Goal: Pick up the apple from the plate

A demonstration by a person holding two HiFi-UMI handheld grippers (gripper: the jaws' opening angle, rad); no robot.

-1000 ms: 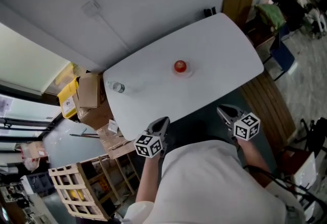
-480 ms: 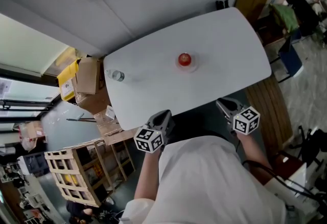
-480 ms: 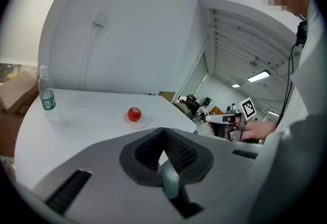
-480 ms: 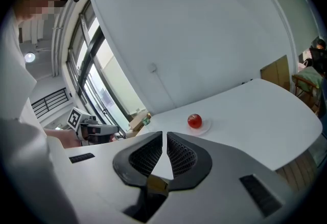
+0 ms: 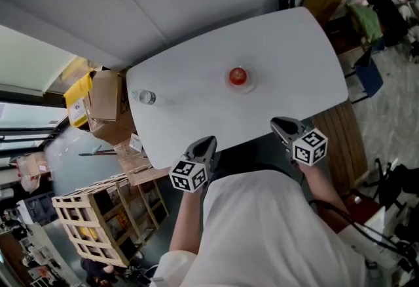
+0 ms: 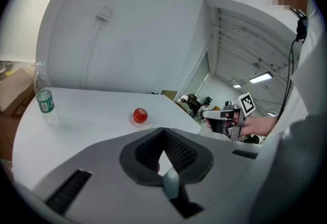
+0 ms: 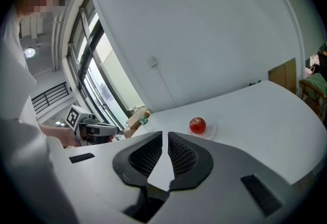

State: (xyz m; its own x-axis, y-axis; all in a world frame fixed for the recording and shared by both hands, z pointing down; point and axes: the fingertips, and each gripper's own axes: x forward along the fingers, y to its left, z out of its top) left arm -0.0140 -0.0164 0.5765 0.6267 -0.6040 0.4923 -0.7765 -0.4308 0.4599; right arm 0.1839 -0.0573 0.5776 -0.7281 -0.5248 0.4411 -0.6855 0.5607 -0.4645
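A red apple [image 5: 237, 75] sits on a small white plate [image 5: 246, 84] near the middle of the white table [image 5: 294, 63]. Both grippers hover off the table's near edge, well short of the apple. My left gripper [image 5: 206, 144] is shut and empty, its tips meeting. My right gripper [image 5: 279, 124] is shut with nothing in it. The left gripper view has the apple [image 6: 140, 114] ahead beyond the jaws [image 6: 163, 131] and the right gripper [image 6: 220, 118] off to the side. In the right gripper view the apple [image 7: 197, 125] lies just right of the jaws' line [image 7: 165, 135].
A clear water bottle [image 5: 144, 96] stands at the table's left end, upright in the left gripper view [image 6: 44, 96]. Cardboard boxes [image 5: 105, 102] and a wooden crate [image 5: 98, 227] stand on the floor at left. A wooden board [image 5: 344, 141] runs along the table's right side.
Both grippers have drifted a little closer to the table's near edge, the right one more. Apple, plate and bottle stay put. Both stay shut.
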